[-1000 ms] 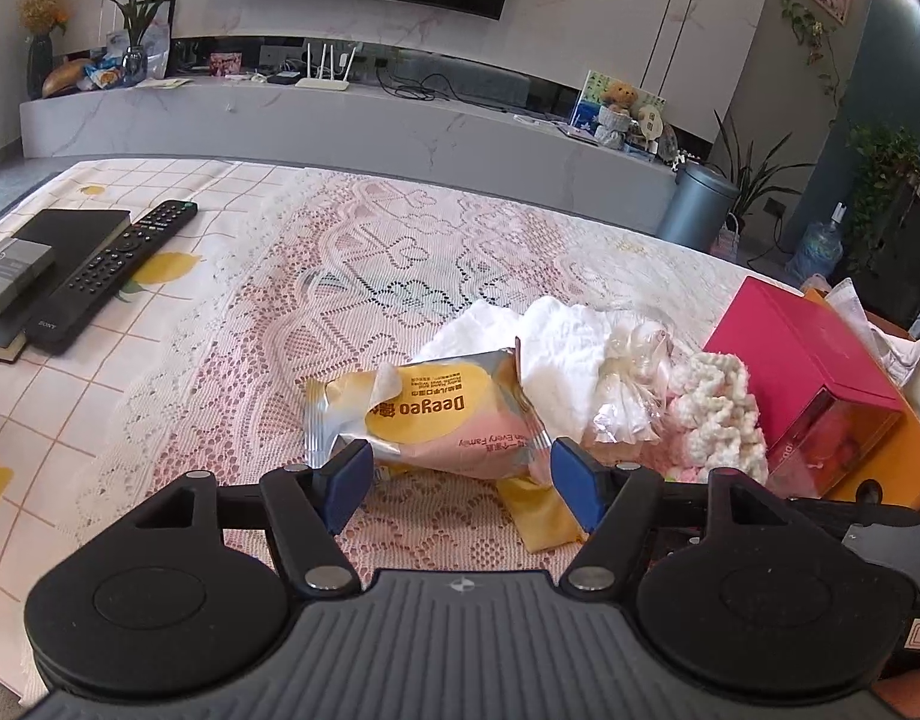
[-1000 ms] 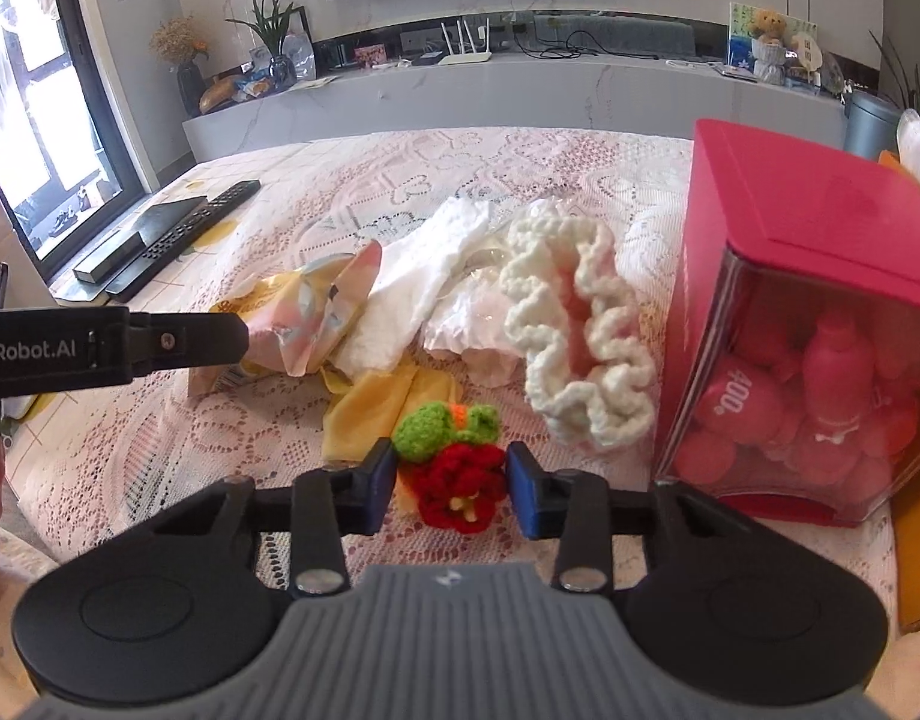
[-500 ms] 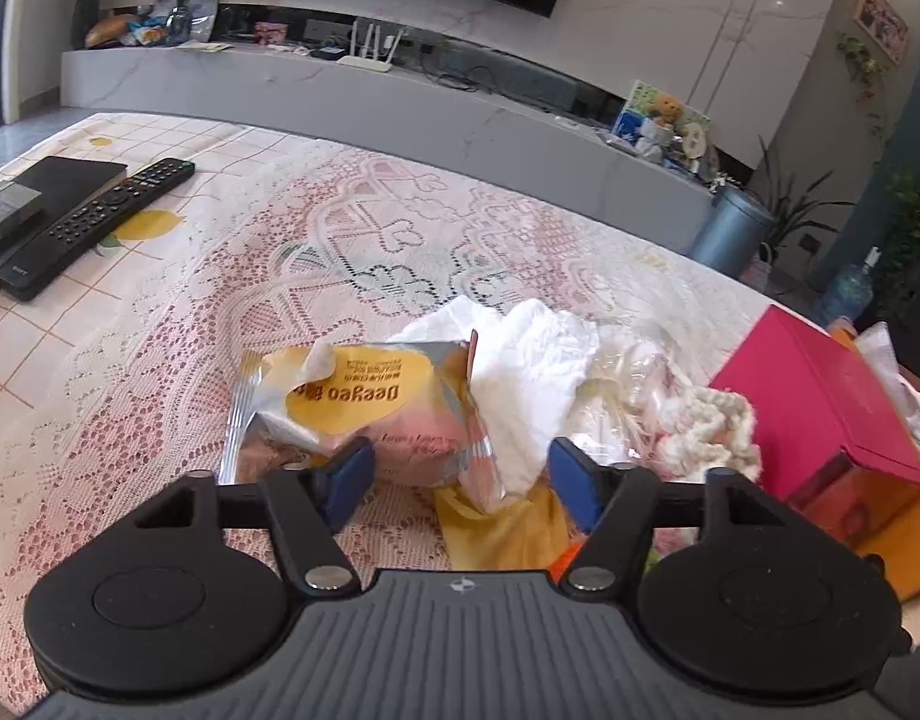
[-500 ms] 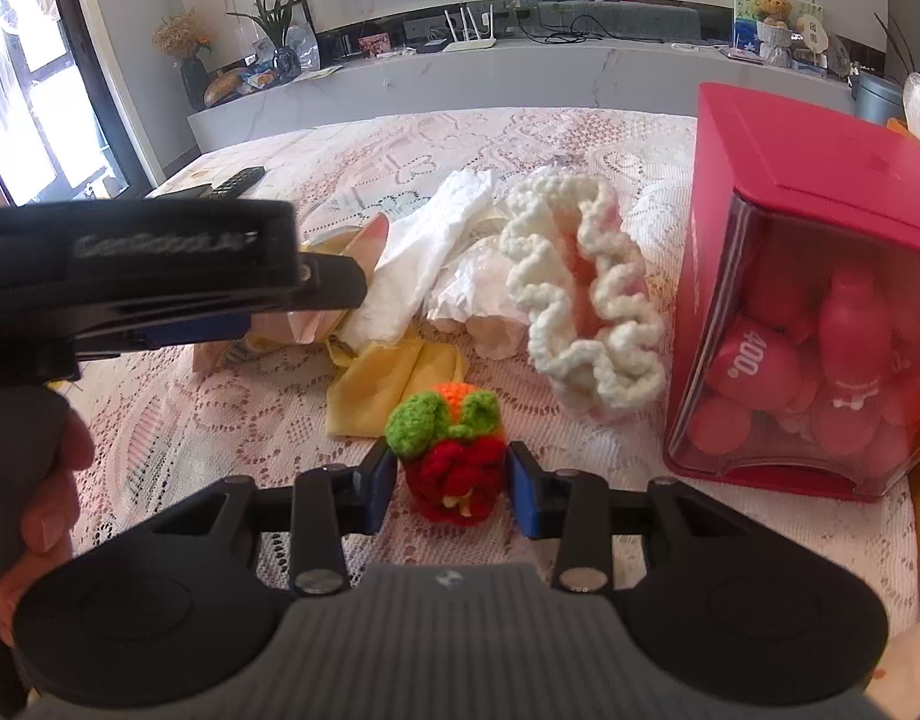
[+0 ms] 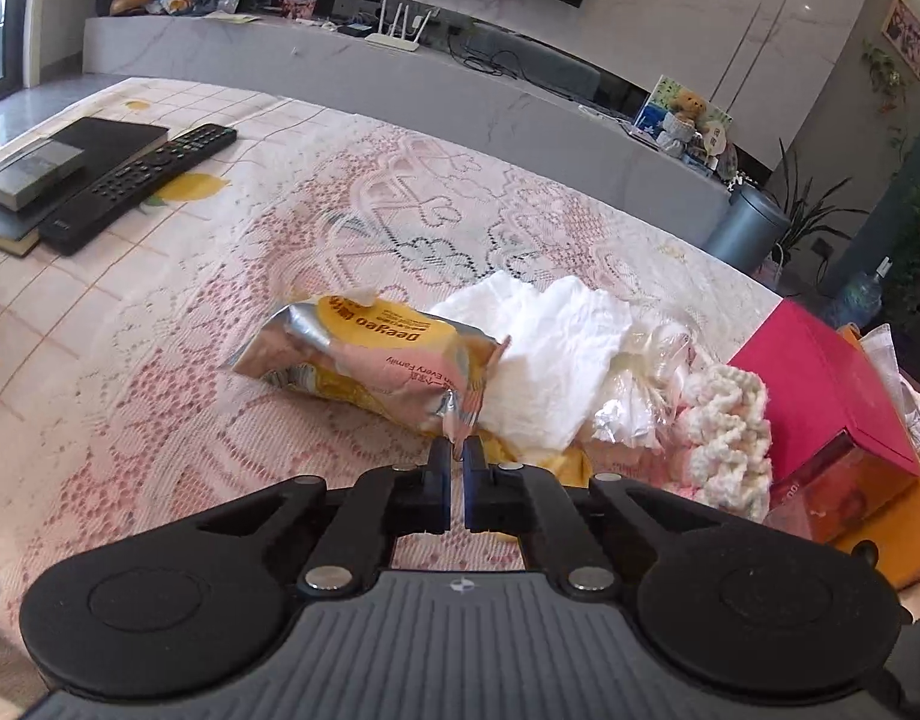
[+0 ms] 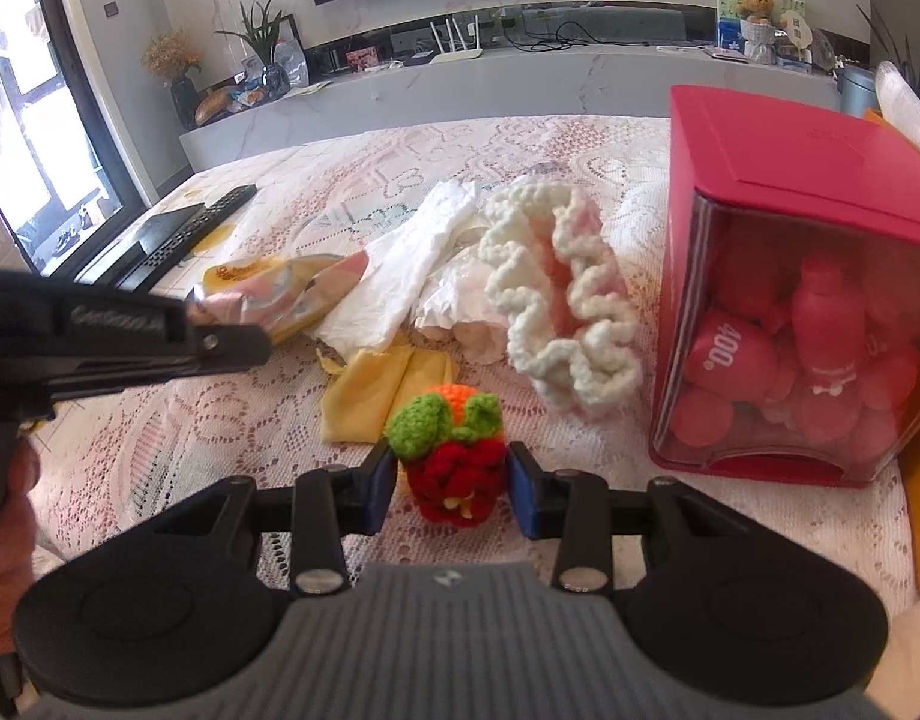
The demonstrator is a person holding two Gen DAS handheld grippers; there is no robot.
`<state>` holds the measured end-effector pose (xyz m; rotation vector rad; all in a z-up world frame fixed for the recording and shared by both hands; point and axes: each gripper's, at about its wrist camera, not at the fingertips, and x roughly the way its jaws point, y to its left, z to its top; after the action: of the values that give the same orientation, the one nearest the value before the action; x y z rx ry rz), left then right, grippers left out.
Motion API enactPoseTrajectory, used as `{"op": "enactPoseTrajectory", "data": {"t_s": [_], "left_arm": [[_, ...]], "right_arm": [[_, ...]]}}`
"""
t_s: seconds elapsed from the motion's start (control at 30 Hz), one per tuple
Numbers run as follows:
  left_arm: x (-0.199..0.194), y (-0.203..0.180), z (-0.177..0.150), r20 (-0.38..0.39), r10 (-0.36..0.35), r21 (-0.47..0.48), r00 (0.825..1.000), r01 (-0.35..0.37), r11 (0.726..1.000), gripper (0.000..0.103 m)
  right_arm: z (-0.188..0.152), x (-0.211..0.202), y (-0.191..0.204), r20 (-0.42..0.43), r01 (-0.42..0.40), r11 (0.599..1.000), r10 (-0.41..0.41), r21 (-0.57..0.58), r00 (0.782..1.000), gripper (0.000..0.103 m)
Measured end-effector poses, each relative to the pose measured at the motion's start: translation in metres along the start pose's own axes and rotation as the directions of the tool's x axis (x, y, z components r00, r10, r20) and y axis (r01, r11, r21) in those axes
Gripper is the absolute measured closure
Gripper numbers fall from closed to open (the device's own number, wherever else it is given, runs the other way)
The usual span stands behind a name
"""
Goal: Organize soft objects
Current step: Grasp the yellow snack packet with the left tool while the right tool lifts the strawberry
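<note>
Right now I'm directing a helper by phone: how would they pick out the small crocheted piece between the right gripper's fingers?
Start at the tall red plastic box on the lace tablecloth. To its left, nearer the camera than the cream ruffled knit, the right gripper is closed on a small crocheted toy. It alone is red yarn with green leaves and an orange top.

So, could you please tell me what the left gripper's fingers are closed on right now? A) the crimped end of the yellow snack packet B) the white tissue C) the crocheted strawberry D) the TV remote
A: the left gripper is pinched shut on the crimped end of the yellow snack packet, which lies beside the white tissue.
</note>
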<state>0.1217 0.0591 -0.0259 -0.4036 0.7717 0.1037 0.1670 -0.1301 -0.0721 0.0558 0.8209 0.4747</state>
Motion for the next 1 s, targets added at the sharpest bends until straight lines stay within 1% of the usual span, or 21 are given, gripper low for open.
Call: {"op": "enactPoseTrajectory", "data": {"t_s": [0.13,0.23,0.3,0.37,0.47,0.53,0.57,0.6,0.67,0.7,0.77,0.83,0.9,1.0], "left_arm": [[-0.015,0.007,-0.004,-0.007,0.017,-0.004,1.0,-0.017,1.0,0.1],[-0.024,0.012,-0.009,-0.046,0.028,-0.007,0.999,-0.028,1.0,0.1],[-0.029,0.02,-0.015,-0.099,0.015,-0.028,0.995,-0.018,0.999,0.1],[-0.035,0.027,-0.02,-0.133,0.001,-0.051,0.991,-0.007,0.999,0.1],[-0.044,0.035,-0.026,-0.134,-0.023,-0.069,0.991,0.014,0.997,0.099],[-0.045,0.037,-0.026,-0.116,-0.03,-0.088,0.993,0.02,0.996,0.089],[-0.047,0.038,-0.025,-0.101,-0.024,-0.099,0.995,0.014,0.995,0.07],[-0.048,0.04,-0.024,-0.079,-0.021,-0.119,0.997,0.012,0.993,0.044],[-0.051,0.043,-0.021,-0.024,-0.014,-0.161,1.0,0.01,0.987,0.023],[-0.05,0.045,-0.018,-0.007,-0.006,-0.175,1.0,0.005,0.984,0.022],[-0.041,0.05,-0.013,-0.005,0.014,-0.203,1.0,-0.014,0.979,0.022],[-0.029,0.054,-0.01,-0.02,-0.003,-0.238,1.0,-0.001,0.971,0.023],[-0.016,0.057,-0.009,-0.031,-0.014,-0.27,0.999,0.005,0.963,0.028],[-0.001,0.057,-0.008,-0.038,-0.011,-0.291,0.999,-0.001,0.957,0.032]], "right_arm": [[-0.002,-0.007,-0.003,0.018,-0.001,1.0,0.001,0.016,1.0,0.064],[-0.002,-0.012,-0.004,0.032,-0.006,1.0,0.005,0.018,0.999,0.064],[-0.001,-0.015,-0.004,0.039,-0.009,1.0,0.008,0.021,0.999,0.064],[-0.001,-0.018,-0.005,0.04,-0.012,1.0,0.011,0.024,0.999,0.064],[-0.002,-0.019,-0.005,0.032,-0.01,1.0,0.009,0.026,0.999,0.064],[-0.002,-0.017,-0.003,0.023,-0.004,1.0,0.004,0.023,1.0,0.064],[-0.002,-0.015,-0.003,0.019,-0.003,1.0,0.003,0.021,1.0,0.064],[-0.002,-0.014,-0.003,0.018,-0.002,1.0,0.001,0.021,1.0,0.064],[-0.003,-0.015,-0.004,0.024,-0.002,1.0,0.002,0.024,1.0,0.064],[-0.003,-0.016,-0.004,0.03,-0.005,1.0,0.004,0.027,1.0,0.064],[-0.003,-0.016,-0.004,0.042,-0.005,1.0,0.004,0.029,0.999,0.064],[-0.003,-0.016,-0.003,0.057,-0.002,1.0,0.0,0.023,0.998,0.064],[-0.002,-0.017,-0.002,0.07,-0.001,1.0,0.0,0.017,0.998,0.064],[-0.002,-0.012,-0.002,0.052,-0.002,1.0,0.002,0.012,0.999,0.064]]}}
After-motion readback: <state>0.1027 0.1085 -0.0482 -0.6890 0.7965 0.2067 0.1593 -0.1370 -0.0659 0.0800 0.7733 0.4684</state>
